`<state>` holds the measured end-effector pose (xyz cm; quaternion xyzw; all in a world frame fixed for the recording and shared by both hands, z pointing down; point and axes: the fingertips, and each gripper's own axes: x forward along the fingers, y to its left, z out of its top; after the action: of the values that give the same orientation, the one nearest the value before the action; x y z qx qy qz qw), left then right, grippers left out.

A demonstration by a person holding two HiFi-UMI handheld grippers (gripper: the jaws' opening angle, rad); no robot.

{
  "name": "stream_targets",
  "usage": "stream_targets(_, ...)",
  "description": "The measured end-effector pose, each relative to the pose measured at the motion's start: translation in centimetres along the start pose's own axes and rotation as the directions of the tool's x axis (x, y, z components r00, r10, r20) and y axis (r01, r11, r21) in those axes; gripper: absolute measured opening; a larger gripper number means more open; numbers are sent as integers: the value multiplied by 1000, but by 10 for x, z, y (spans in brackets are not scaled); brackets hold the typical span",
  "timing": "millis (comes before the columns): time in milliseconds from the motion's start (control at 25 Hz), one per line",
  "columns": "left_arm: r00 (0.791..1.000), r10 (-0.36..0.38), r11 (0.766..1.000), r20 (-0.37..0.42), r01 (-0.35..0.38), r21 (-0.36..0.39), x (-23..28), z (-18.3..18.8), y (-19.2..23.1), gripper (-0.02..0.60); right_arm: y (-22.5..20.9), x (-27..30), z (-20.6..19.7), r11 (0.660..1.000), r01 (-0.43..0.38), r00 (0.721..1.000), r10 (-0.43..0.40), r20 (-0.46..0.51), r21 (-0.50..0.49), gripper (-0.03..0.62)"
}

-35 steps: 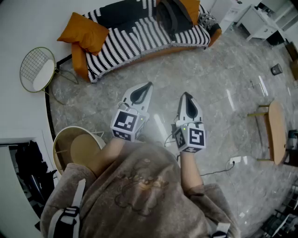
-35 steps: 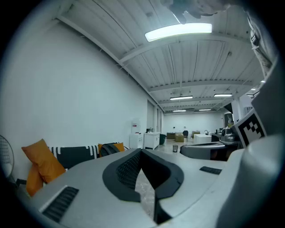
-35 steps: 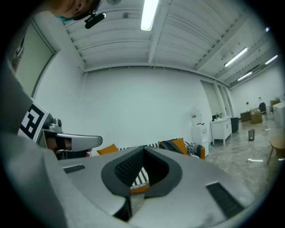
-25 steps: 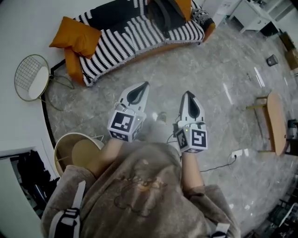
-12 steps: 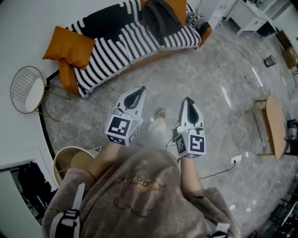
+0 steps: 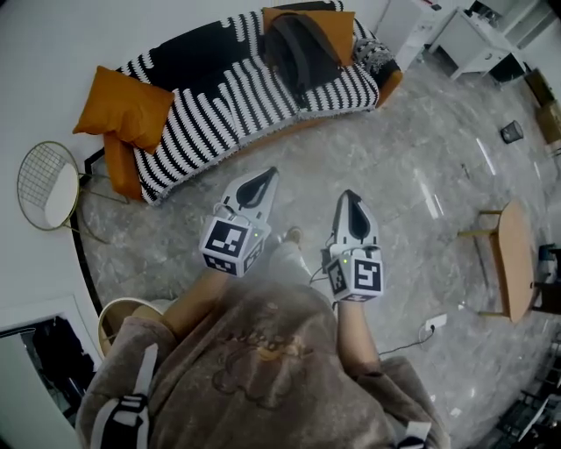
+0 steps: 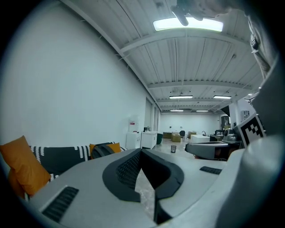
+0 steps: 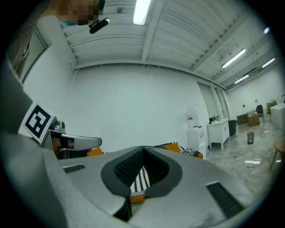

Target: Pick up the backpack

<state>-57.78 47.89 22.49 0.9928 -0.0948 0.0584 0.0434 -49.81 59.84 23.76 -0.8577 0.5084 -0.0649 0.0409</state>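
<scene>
The dark backpack [image 6: 294, 46] leans upright on the striped sofa [image 6: 219, 88] against an orange cushion [image 6: 323, 21], at the top of the head view. In the left gripper view the backpack [image 7: 101, 150] shows small, far off at the left. My left gripper [image 6: 270, 173] and right gripper [image 6: 350, 195] are held side by side over the marble floor, pointing at the sofa and well short of it. Both are shut with nothing between the jaws. The striped sofa [image 8: 140, 180] shows through the gap of the right gripper [image 8: 143, 149].
Another orange cushion [image 6: 123, 110] lies at the sofa's left end. A round wire side table [image 6: 48, 184] stands at left, a round wooden tub [image 6: 123, 317] beside me. A wooden side table [image 6: 513, 259] and a cable with socket strip [image 6: 436, 323] are at right.
I have walked toward the sofa: it and the backpack have slid lower and more fully into the head view. Both grippers stay shut and level.
</scene>
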Motion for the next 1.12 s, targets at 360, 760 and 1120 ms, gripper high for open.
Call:
stream_targets(360, 1000, 22, 1000, -11, -22, 10, 108, 25, 27, 0, -64, 94, 25, 998, -58, 998, 58, -2, 6, -2)
stream_targets(760, 999, 46, 999, -5, -46, -6, 187, 36, 52, 0, -114, 162, 38, 997, -79, 997, 79, -10, -11, -2)
stream_targets(1120, 997, 74, 997, 4, -74, -18, 256, 37, 93, 0, -142, 229, 30, 995, -100, 994, 99, -41, -16, -2)
